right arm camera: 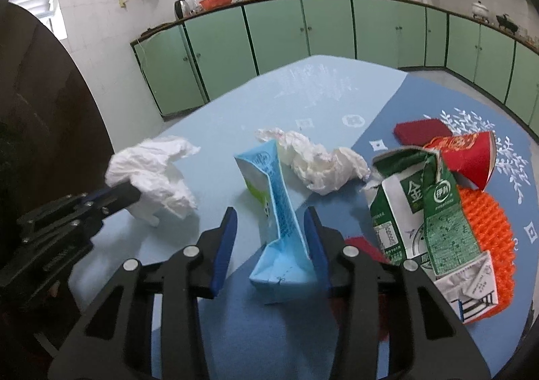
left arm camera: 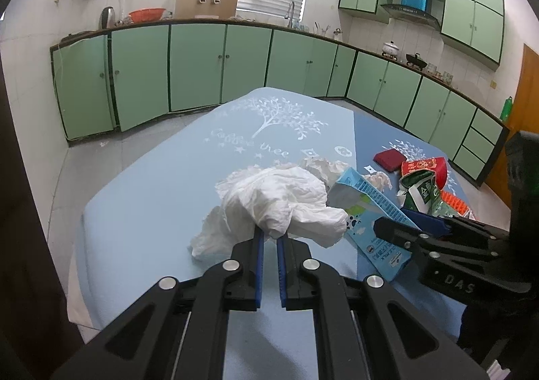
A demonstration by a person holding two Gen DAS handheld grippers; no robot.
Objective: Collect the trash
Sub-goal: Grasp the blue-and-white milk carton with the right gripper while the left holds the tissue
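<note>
Left claw [left arm camera: 270, 235]: clenched on a crumpled white tissue [left arm camera: 283, 201], a soft, wrinkled wad pinched between the narrow blue pads at its near edge. In the right wrist view the same claw [right arm camera: 129, 193] enters from the left with the tissue [right arm camera: 151, 174] bunched at its tip, resting on the table.

Right claw [right arm camera: 271, 228]: partly open, astride a flattened light-blue milk carton [right arm camera: 278, 211]. The right blue pad lies against the carton's creased side; the left pad [right arm camera: 224, 245] stands apart from it, so the carton is between the pads but not pinched. The carton is thin card, glossy, folded along its length, with a printed dotted band and a green patch near its far end. In the left wrist view the right claw [left arm camera: 424, 228] lies over the carton [left arm camera: 367, 208].

Table [right arm camera: 235, 117]: covered by a smooth light-blue cloth with a white tree print, meeting a darker blue section on the right.

Other trash, just beyond and right of the carton: a second crumpled white tissue [right arm camera: 320, 164]; a torn green-and-white carton [right arm camera: 427, 211], opened flat; a crushed red paper cup [right arm camera: 468, 157]; an orange ribbed mat [right arm camera: 488, 221] beneath the green carton; a flat dark-red square [right arm camera: 421, 130] farther back.
</note>
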